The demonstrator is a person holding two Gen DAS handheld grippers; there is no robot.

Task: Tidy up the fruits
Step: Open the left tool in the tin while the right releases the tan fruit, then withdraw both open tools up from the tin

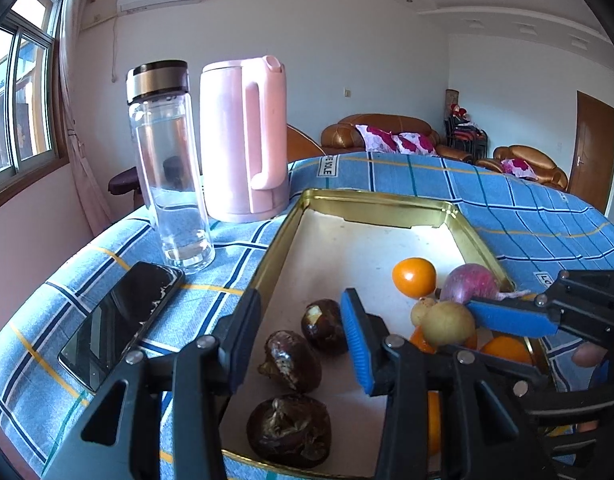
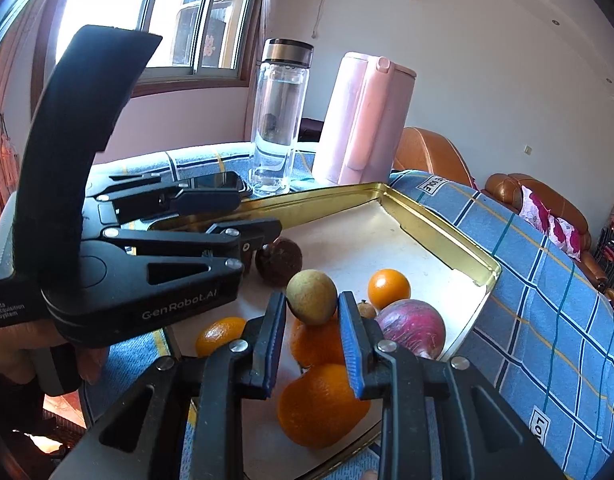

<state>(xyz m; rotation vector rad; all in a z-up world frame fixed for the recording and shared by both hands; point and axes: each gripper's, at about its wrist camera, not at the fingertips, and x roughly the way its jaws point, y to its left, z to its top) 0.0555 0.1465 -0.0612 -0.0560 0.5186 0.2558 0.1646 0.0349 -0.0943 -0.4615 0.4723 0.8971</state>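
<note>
Room, left wrist view: I see a living room with a window, a wall air conditioner, brown leather sofas and a table under a blue checked cloth (image 1: 507,208).
Tin: one gold-rimmed tray (image 1: 371,198) with a pale floor.
Fruit count: three dark water chestnuts (image 1: 291,360) in a line, one small orange kumquat (image 1: 414,277), one purple-red fruit (image 1: 469,282), one tan longan (image 1: 447,322), and bits of oranges behind the fingers.
Other items: one glass bottle (image 1: 169,168), one pink kettle (image 1: 245,140), one black phone (image 1: 121,316).
Left gripper (image 1: 303,340): tilted down over the tin, jaws apart with nothing pinched; the chestnuts lie below the gap.
Room, right wrist view: same table, bright window behind.
Fruit count: one longan (image 2: 311,298), three oranges (image 2: 323,404), one kumquat (image 2: 389,289), one purple-red fruit (image 2: 413,332), one chestnut (image 2: 279,261).
Right gripper (image 2: 313,322): pointing down, jaws pinching the longan, which sits raised above the oranges in the tin's near corner.
Left gripper seen here (image 2: 211,216): level, a hand (image 2: 87,360) beneath.
</note>
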